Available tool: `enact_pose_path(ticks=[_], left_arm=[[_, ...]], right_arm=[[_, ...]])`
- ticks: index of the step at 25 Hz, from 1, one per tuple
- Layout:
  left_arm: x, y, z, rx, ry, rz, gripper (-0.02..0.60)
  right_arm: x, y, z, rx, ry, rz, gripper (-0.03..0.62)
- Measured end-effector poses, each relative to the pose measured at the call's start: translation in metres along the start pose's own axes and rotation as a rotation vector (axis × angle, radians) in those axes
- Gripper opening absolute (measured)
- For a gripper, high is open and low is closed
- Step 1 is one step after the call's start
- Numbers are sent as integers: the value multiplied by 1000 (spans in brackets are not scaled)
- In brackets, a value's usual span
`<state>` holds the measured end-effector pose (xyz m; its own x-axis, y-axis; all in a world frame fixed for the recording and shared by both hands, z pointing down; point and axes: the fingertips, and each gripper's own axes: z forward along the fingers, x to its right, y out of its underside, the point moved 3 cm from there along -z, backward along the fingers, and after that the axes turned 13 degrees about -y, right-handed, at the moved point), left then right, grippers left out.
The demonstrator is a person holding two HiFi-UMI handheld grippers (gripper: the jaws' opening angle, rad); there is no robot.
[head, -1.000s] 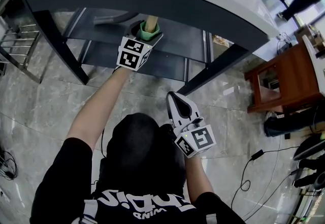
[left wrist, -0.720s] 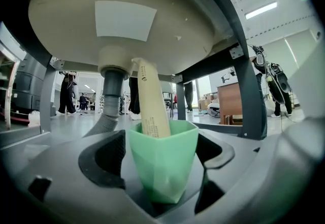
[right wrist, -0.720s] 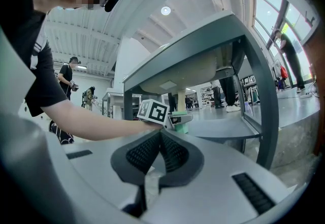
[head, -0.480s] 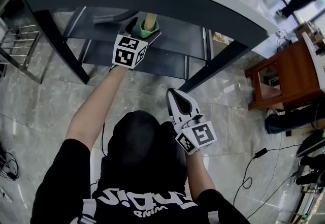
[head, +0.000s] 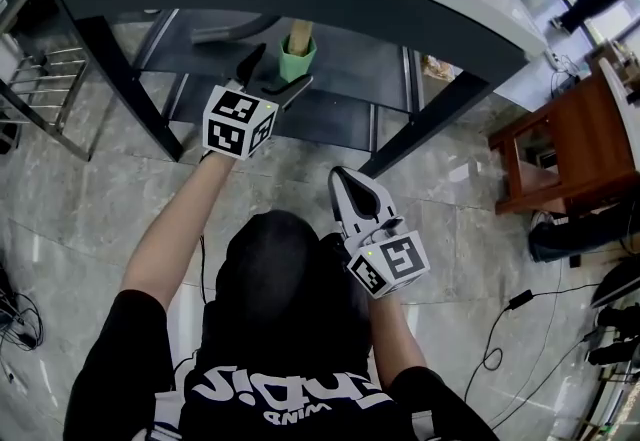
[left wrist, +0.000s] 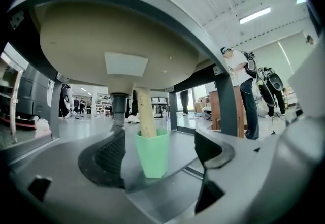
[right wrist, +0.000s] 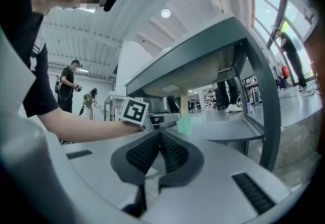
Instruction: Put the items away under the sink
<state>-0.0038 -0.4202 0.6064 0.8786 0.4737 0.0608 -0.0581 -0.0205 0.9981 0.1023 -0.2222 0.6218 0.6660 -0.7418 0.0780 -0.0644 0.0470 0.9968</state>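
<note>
Green cup [left wrist: 152, 153], stick [left wrist: 144, 111] inside, on shelf [head: 350, 79] under sink [left wrist: 117, 35]. Left gripper [head: 280, 69] fingers [left wrist: 106, 159] just opened wide, cup free beyond tips. Right gripper [head: 352, 201] fingers [right wrist: 172, 154] closed, empty. Cup easily toppled if clipped on withdrawal.

Light green cup [head: 297, 60], plain, tapering toward its base, open top. It stands upright on the dark grey shelf [head: 345, 79] under the sink basin [left wrist: 101, 40], just right of the drain pipe [left wrist: 118, 108]. A thick, pale beige stick [head: 299, 30] stands in the cup, tilted slightly left. Its upper end runs up to the basin's underside; can't tell if they touch.
</note>
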Motion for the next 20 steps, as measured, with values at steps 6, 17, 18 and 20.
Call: enact_pose_path(ticks=[6,17,18,20], left_arm=[[23,-2,-53,-27,42,-1,422],[48,17,-150,-123,69,-52,420],[50,17,-155,-118,74,-63,420],[52,18,-162,-109,79,-75,392]], right_arm=[[-1,-3,-9,3,3,-3,18],[-1,0,-19,15,8,8,18],[-1,0,-20,16,9,11,18],[0,1,-22,17,11,14,18]])
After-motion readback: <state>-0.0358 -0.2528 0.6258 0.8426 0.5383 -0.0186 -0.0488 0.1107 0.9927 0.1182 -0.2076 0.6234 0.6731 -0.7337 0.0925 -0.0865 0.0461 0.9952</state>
